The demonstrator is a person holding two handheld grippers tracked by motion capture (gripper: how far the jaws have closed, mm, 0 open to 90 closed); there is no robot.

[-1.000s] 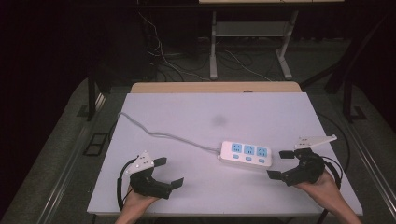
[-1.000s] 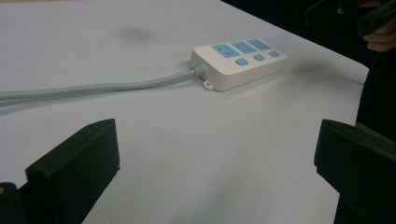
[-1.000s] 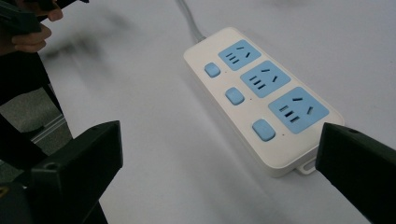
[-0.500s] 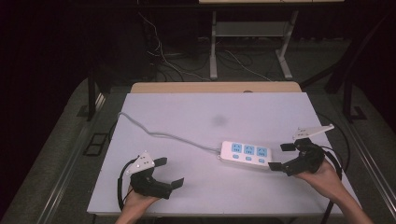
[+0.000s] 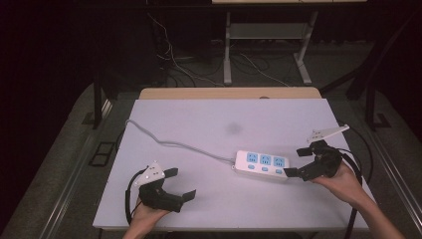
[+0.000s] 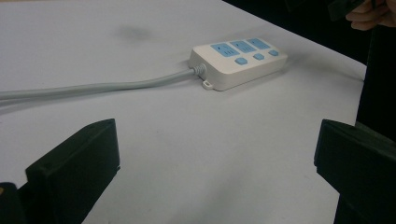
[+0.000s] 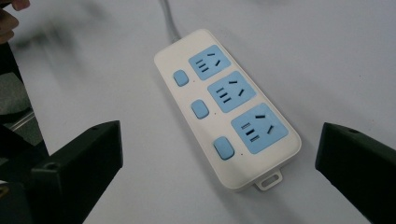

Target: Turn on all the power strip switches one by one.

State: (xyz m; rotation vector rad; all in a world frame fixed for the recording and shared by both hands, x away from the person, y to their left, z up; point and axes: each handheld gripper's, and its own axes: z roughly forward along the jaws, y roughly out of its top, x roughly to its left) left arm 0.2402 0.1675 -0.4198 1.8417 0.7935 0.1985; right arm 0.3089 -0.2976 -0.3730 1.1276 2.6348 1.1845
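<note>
One power strip, two grippers, both with jaws apart.
The power strip [image 5: 263, 164], with three blue sockets and three blue buttons, lies on the white worktop [image 5: 199, 119]; right gripper [image 5: 302, 162] sits just beside its end, left gripper [image 5: 180, 184] well apart, gripping nothing.

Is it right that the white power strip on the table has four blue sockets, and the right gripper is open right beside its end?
Not quite: the power strip has three blue sockets, not four, each with a blue button beside it, as the right gripper view shows. The rest holds: the right gripper is open beside its end on the table.
</note>
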